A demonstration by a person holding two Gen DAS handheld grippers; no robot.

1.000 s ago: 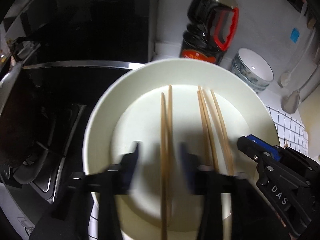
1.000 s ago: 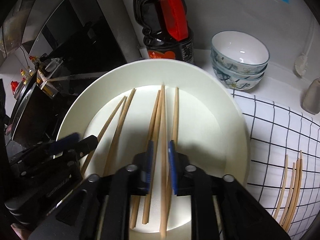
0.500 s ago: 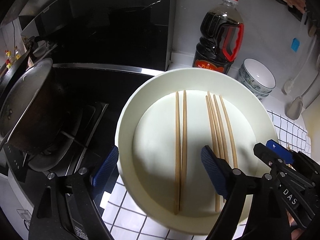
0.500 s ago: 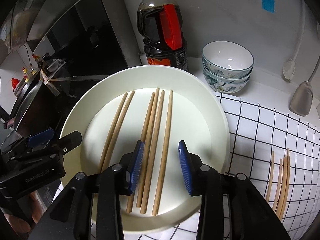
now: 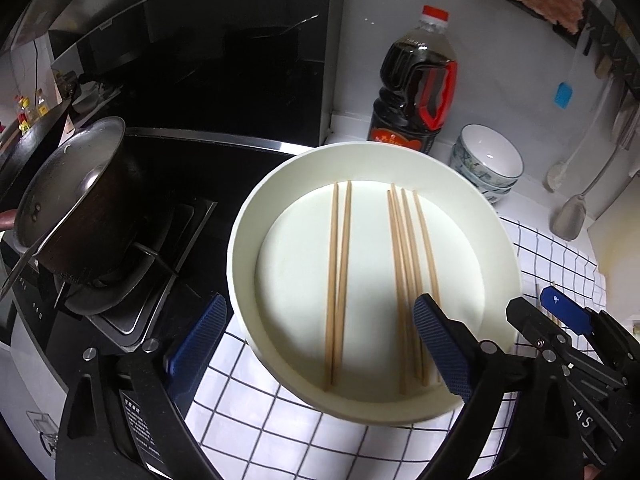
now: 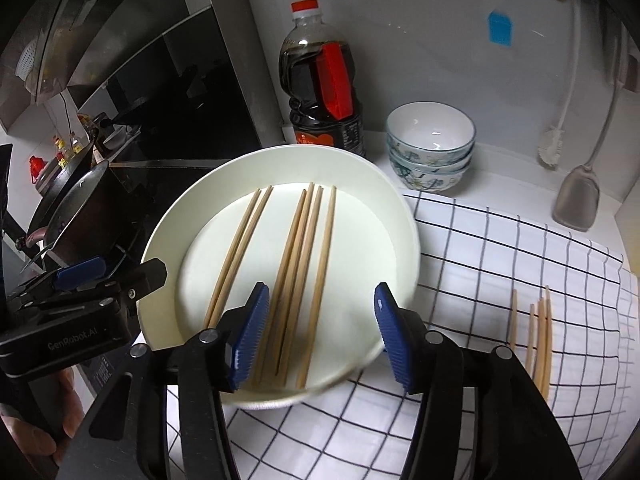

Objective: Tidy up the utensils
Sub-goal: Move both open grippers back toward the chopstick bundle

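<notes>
With both grippers' jaws opening and empty, the loose chopsticks [image 6: 304,276] on the plate [image 6: 400,216] could roll apart if nudged.

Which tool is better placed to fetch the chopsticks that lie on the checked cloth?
The right tool, probably. The loose chopsticks lie on the cloth just at its right side; the left tool is over the plate's far side.

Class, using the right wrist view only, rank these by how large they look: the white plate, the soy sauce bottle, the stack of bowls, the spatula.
1. White plate, clearly largest, though nearest the camera.
2. Soy sauce bottle.
3. Stack of bowls.
4. Spatula, counting its long handle it may rival the bowls.
</notes>
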